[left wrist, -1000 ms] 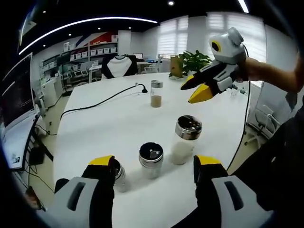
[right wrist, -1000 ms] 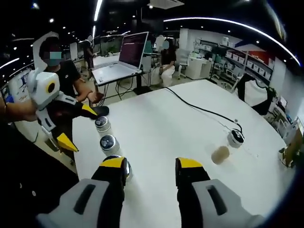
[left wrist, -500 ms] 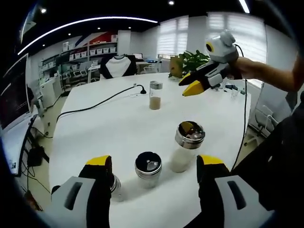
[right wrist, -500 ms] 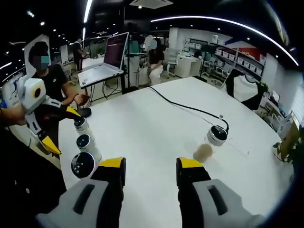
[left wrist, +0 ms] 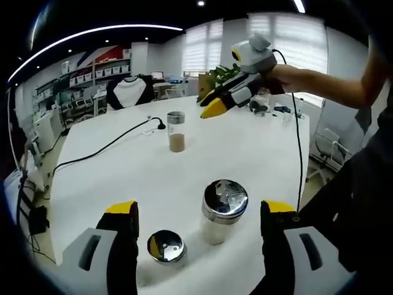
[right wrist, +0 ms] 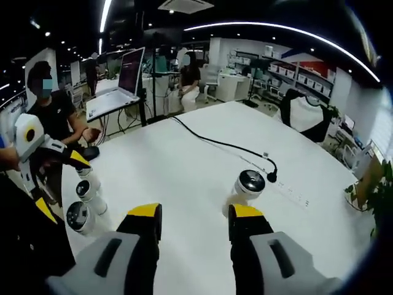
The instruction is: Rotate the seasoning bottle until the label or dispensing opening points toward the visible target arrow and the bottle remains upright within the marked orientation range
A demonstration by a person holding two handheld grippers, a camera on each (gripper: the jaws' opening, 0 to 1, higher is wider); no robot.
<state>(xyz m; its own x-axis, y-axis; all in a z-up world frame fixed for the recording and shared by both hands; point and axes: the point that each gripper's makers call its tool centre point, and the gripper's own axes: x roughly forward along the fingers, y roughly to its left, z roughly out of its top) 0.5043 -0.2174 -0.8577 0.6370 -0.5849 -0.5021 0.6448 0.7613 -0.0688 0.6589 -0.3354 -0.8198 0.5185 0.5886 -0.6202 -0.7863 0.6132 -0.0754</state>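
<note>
A white tabletop (left wrist: 129,166) carried a black cable (left wrist: 104,149) that ran across it from the far edge, seen also in the right gripper view (right wrist: 215,142). A power strip (right wrist: 293,196) lay flat near the cable's end. At a neighbouring desk an open laptop (right wrist: 120,86) stood (its screen lit), with a seated person in a black shirt (right wrist: 55,114) beside it. A potted green plant (left wrist: 215,75) stood past the tabletop's far side. Shelves (left wrist: 92,77) with boxes lined the back wall, and a black-and-white garment (left wrist: 129,92) hung over a chair.
</note>
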